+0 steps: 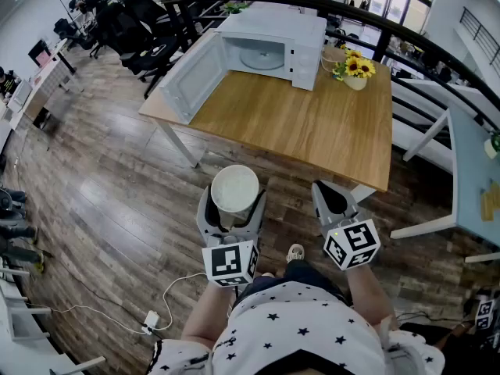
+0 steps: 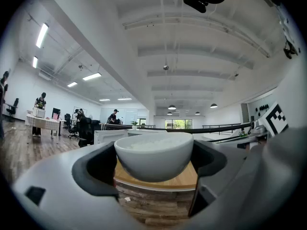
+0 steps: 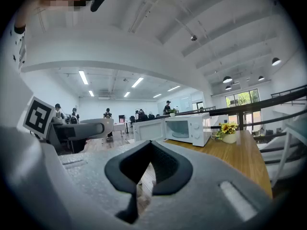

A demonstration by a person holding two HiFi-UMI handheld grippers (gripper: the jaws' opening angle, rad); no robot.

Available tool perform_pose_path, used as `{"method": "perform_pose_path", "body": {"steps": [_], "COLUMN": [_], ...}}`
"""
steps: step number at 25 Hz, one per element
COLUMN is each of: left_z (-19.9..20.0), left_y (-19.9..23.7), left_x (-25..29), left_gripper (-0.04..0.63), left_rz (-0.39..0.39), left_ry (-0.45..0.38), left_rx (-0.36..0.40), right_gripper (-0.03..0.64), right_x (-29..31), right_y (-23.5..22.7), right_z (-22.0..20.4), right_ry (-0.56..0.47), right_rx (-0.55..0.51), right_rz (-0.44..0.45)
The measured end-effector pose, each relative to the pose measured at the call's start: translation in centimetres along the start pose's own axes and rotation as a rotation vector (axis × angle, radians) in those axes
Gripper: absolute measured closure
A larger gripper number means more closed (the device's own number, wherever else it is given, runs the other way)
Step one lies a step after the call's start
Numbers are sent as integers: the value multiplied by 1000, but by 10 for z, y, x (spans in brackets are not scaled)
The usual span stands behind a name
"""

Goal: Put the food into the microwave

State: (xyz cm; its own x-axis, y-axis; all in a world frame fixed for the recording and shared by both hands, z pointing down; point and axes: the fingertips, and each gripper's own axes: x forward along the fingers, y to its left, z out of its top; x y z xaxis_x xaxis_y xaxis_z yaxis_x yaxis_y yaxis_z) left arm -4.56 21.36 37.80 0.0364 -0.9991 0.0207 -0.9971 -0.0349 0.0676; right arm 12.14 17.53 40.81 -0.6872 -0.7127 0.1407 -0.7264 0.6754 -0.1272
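Note:
My left gripper (image 1: 233, 199) is shut on a white bowl (image 1: 234, 189) filled with white food, carried level over the floor just short of the wooden table (image 1: 312, 131). In the left gripper view the bowl (image 2: 153, 156) sits squeezed between both dark pads of the left gripper (image 2: 153, 162). The white microwave (image 1: 273, 47) stands at the table's far side, its door (image 1: 190, 78) swung open to the left and its glass plate bare. Beside the left gripper, my right gripper (image 1: 331, 200) is shut and holds nothing; its tips meet in the right gripper view (image 3: 149, 144), where the microwave (image 3: 187, 128) is ahead.
A vase of sunflowers (image 1: 353, 70) stands right of the microwave. Black office chairs (image 1: 137, 22) are grouped at the back left, and a dark railing (image 1: 406, 33) runs behind the table. A white cable and plug (image 1: 152, 317) lie on the wooden floor near my feet.

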Motion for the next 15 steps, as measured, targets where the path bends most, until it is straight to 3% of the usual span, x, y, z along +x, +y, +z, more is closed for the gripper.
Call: {"method": "perform_pose_path", "body": {"steps": [6, 15], "left_z": [-5, 2], "left_y": [3, 3], "left_x": [-44, -64], "left_gripper": [132, 132], "left_rz": [15, 12], "left_ry": [7, -15], "left_rx": [-6, -1], "right_gripper": [612, 612], "right_x": [-30, -44], "right_y": [32, 52], "right_z": [-7, -2], "right_ry": [-6, -52], "right_rx": [4, 36], "right_rz": [15, 24]}}
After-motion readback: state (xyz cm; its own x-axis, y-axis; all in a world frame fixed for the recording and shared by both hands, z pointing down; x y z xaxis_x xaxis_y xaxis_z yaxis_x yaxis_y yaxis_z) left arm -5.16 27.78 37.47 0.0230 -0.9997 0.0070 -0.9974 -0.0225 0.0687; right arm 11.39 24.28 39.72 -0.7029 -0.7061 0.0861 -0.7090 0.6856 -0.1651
